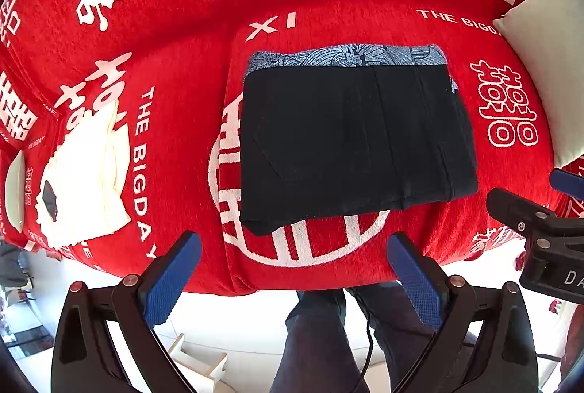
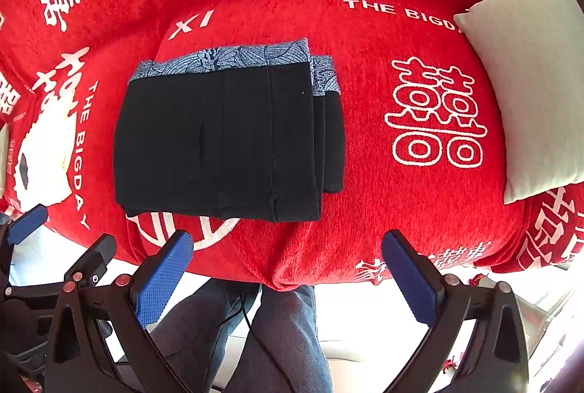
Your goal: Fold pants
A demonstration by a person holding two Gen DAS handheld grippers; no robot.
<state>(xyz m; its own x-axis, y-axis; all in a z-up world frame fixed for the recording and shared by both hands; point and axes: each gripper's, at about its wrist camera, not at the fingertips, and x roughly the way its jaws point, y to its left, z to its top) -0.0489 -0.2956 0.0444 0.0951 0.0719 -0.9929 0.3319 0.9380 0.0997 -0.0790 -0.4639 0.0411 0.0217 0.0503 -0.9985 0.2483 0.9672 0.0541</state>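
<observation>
- I am standing over a sofa or bed draped in a red cover (image 1: 175,72) printed with white characters and the words "THE BIGDAY"; which piece of furniture it is I cannot tell.
- Below the cover's front edge the floor (image 2: 357,312) is pale and brightly lit, and my own two legs in dark trousers (image 1: 321,338) show between the fingers.
- The pants (image 1: 350,145) lie folded into a black rectangle in the middle of the cover, a blue patterned band (image 2: 226,59) showing along their far edge.
- In the right wrist view the fold reads as stacked layers stepping out on the right side; I cannot count them surely.
- My left gripper (image 1: 295,276) is spread wide with nothing between its blue pads, hovering just short of the pants' near edge.
- My right gripper (image 2: 288,276) is likewise wide apart and empty, near the cover's front edge.
- Each gripper shows partly in the other's view, cut off by the frame edge.
- One pale grey cushion (image 2: 529,83) sits at the right, cut off by the frame.
- One white cloth (image 1: 84,181) lies crumpled at the left with a small dark object on it that I cannot identify.
- A pale rounded thing (image 1: 14,188) at the far left edge is too distorted to name.
- A thin black cable (image 1: 368,349) hangs by my legs.
</observation>
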